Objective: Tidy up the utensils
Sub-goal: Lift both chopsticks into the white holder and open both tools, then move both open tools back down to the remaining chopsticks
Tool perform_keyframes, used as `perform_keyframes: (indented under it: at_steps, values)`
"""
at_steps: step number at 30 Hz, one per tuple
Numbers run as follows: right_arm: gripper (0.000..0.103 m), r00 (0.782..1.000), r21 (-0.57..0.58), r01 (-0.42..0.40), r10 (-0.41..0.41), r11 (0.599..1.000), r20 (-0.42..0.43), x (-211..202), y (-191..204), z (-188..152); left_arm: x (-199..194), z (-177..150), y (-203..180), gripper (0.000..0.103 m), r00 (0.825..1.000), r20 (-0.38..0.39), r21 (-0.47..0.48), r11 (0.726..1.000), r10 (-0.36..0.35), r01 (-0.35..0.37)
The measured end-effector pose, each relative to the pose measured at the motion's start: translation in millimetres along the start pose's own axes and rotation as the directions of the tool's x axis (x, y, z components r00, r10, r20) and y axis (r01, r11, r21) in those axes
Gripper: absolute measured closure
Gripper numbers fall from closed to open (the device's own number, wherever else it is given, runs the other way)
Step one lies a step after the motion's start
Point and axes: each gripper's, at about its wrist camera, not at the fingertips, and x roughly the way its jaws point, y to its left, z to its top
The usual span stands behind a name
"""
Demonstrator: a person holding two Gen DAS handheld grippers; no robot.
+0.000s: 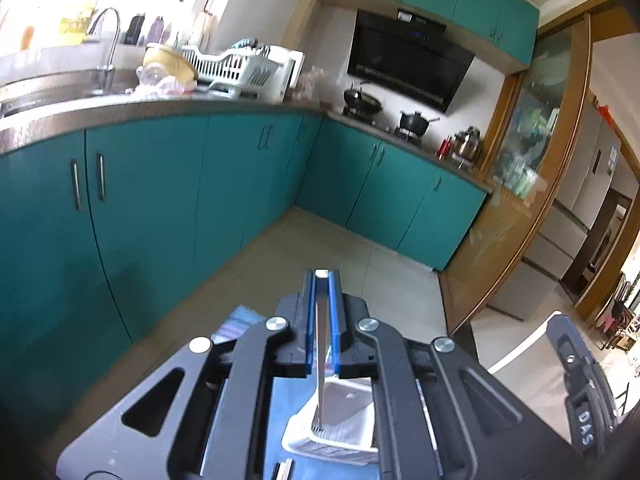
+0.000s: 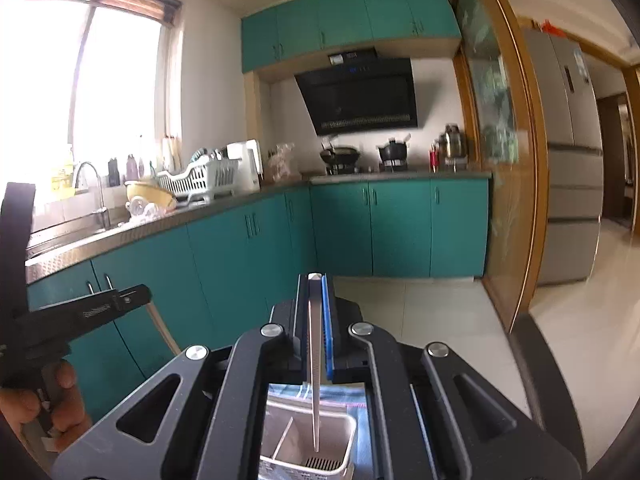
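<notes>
Evidently both hand-held grippers, left (image 1: 323, 280) and right (image 2: 316, 282), clamp metal utensils (image 1: 321, 360) hanging over the white caddy (image 2: 308, 444); 1 tilted tip could catch its divider.

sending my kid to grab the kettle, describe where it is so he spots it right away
Find the black range hood on the far wall, then look along the counter under it, past the wok and the black pot. The steel kettle stands at the right end by the wooden door frame: the only shiny silver vessel, beside a small red container.
</notes>
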Motion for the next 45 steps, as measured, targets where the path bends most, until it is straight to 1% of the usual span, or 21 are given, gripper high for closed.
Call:
perform_keyframes:
  at_steps: [5,6,8,9,10,15,17,18,20,22,23,24,26,27,29,30,34,35,36,44,45]
  values:
    - [0.096,0.997,0.060,0.018,-0.014,0.998,-0.069,11,-14,-17,5,-10,15,0.096,0.999,-0.034,0.000,1.000,-0.006,0.006]
    - [0.093,0.997,0.072,0.014,-0.008,0.997,-0.079,9,-17,-19,2,-12,18,0.096,0.999,-0.034,-0.001,1.000,-0.008,0.008]
    - [0.075,0.997,0.077,0.041,-0.036,0.996,-0.066,-4,-22,-23,-5,-15,22,0.096,1.000,-0.021,-0.003,1.000,-0.006,0.006]
    - [0.061,0.997,0.076,0.051,-0.047,0.996,-0.057,-10,-24,-26,-10,-18,25,0.092,1.000,-0.013,-0.002,1.000,-0.005,0.005]
    - [0.058,0.998,0.075,0.057,-0.053,0.996,-0.044,-19,-27,-28,-13,-19,25,0.087,1.000,-0.010,-0.001,1.000,-0.007,0.007]
    - [0.058,0.996,0.088,0.081,-0.077,0.993,-0.050,-64,-42,-47,-40,-40,32,0.077,1.000,0.000,0.020,0.999,-0.025,0.025]
    - [0.058,0.994,0.100,0.091,-0.085,0.991,-0.064,-81,-52,-60,-51,-57,40,0.074,1.000,-0.010,0.048,0.999,-0.016,0.017]
    - [0.058,0.992,0.112,0.103,-0.094,0.988,-0.085,-91,-59,-74,-53,-67,43,0.073,0.999,-0.029,0.062,0.998,-0.013,0.015]
    - [0.058,0.985,0.118,0.115,-0.098,0.986,-0.143,-96,-65,-97,-47,-97,53,0.073,0.992,-0.126,0.100,0.995,-0.008,0.020]
    - [0.058,0.952,0.107,0.121,-0.085,0.987,-0.294,-78,-68,-135,-29,-128,59,0.073,0.971,-0.239,0.133,0.990,-0.008,0.041]
    - [0.058,0.935,0.104,0.112,-0.070,0.988,-0.346,-70,-68,-148,-18,-145,61,0.074,0.955,-0.295,0.155,0.987,0.001,0.047]
    - [0.058,0.902,0.101,0.104,-0.051,0.989,-0.429,-53,-65,-167,-4,-164,61,0.079,0.935,-0.354,0.182,0.982,0.026,0.042]
    - [0.059,0.828,0.079,0.088,-0.029,0.993,-0.559,-22,-55,-199,17,-194,61,0.083,0.896,-0.440,0.229,0.972,0.061,0.046]
    - [0.059,0.809,0.072,0.078,-0.021,0.994,-0.588,-15,-49,-210,26,-208,60,0.084,0.878,-0.473,0.247,0.968,0.071,0.054]
    - [0.059,0.767,0.053,0.062,-0.013,0.997,-0.642,2,-36,-228,37,-225,59,0.084,0.854,-0.512,0.270,0.961,0.088,0.063]
    - [0.059,0.755,0.047,0.056,-0.012,0.997,-0.655,6,-32,-232,42,-231,58,0.084,0.843,-0.531,0.271,0.959,0.082,0.077]
    - [0.059,0.710,-0.015,0.051,-0.047,0.999,-0.703,24,-11,-247,50,-249,57,0.084,0.818,-0.571,0.284,0.952,0.074,0.112]
    - [0.059,0.703,-0.027,0.053,-0.056,0.998,-0.709,25,-9,-250,52,-250,55,0.084,0.815,-0.574,0.293,0.950,0.083,0.109]
    - [0.059,0.692,-0.045,0.055,-0.071,0.997,-0.718,28,-5,-254,53,-251,55,0.084,0.822,-0.564,0.299,0.948,0.084,0.108]
    - [0.059,0.688,-0.102,0.097,-0.141,0.990,-0.712,24,-6,-262,61,-246,45,0.083,0.815,-0.576,0.304,0.943,0.071,0.132]
    - [0.059,0.688,-0.109,0.103,-0.149,0.989,-0.710,19,-8,-265,61,-246,43,0.083,0.818,-0.571,0.310,0.942,0.075,0.130]
